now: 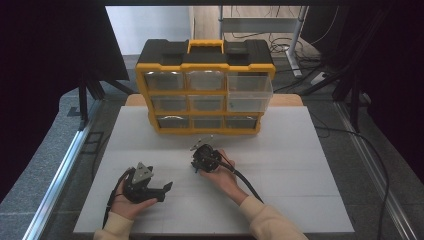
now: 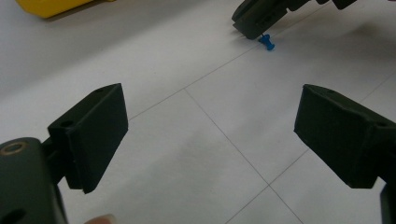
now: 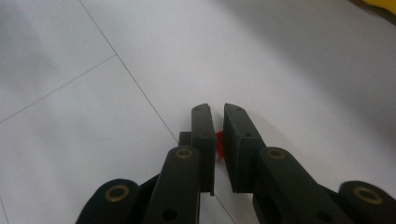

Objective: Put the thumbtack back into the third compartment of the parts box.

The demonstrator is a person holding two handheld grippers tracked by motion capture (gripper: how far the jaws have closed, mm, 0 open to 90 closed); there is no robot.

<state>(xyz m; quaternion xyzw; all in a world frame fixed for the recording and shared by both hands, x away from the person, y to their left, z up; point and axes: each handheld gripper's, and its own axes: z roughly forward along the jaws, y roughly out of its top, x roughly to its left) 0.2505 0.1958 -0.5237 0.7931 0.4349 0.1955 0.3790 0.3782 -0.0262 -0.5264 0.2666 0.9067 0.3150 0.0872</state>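
The right gripper (image 1: 196, 161) has its jaws drawn in to a narrow gap on a small red thing (image 3: 218, 143) low between the pads, most likely a push pin like the blue push pin (image 2: 267, 43) lying on the white board (image 1: 300, 200) just beside that gripper's tips in the left gripper view. So the pick-up looks made, or very nearly (whether the pads truly pinch the red piece or merely flank it I cannot tell for certain), and what is left, as I judge it, is to lift it and carry it to the yellow organizer (image 1: 205, 87) standing at the far edge of the board. That cabinet has 9 clear drawers, and 1 of them (image 1: 250, 90), at the upper right, is pulled out, a likely destination. The left gripper (image 1: 165, 192) rests near the board's front, jaws spread wide with nothing between them, well apart from the work. Nothing stands between the right gripper and the cabinet.
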